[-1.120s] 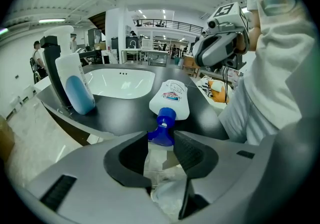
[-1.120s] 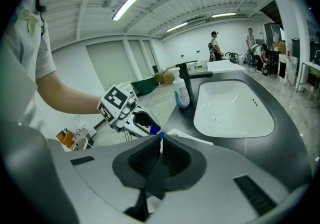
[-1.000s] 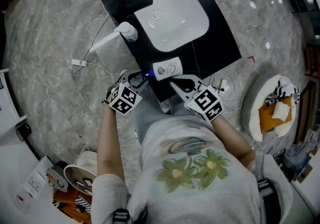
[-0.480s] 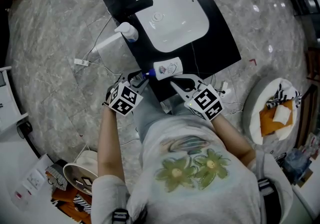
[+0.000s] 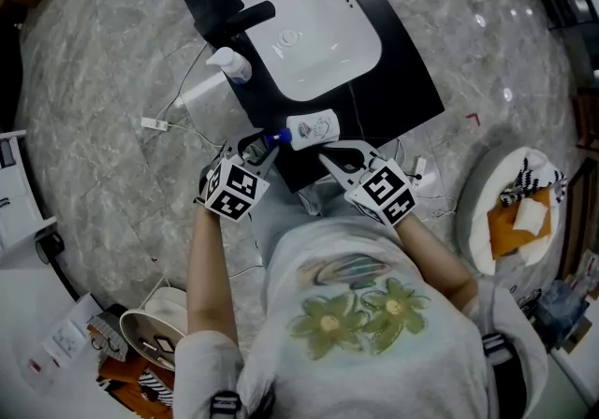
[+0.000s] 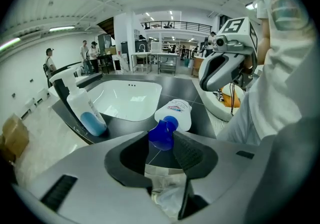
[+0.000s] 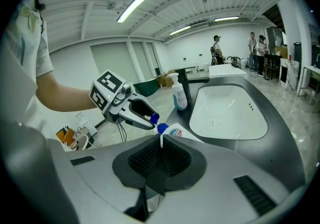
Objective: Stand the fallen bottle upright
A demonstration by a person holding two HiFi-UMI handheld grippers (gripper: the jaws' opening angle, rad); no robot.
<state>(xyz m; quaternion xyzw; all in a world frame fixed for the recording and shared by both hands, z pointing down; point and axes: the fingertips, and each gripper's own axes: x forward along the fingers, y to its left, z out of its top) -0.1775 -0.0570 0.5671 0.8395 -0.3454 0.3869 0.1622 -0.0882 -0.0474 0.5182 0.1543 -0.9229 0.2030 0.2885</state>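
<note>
Just short of the sink's (image 5: 328, 34) near rim, the left gripper (image 5: 266, 146) is closing on the blue cap (image 6: 162, 133) of the bottle (image 5: 314, 128), with both pads against the cap. Beside it, equally short of the sink, the right gripper (image 7: 161, 140) has its jaws pressed together on nothing. The white bottle lies on its side on the black counter (image 5: 402, 80), along the sink's front edge. A soap dispenser (image 5: 231, 64) stands beside the sink, near the tap (image 5: 234, 20).

The person wears a pale grey short-sleeved T-shirt (image 5: 348, 263) printed with two green, yellow-centred flowers (image 5: 329, 324) under a faint oval design. Dark buckled straps (image 5: 223, 403) cross both shoulders.
</note>
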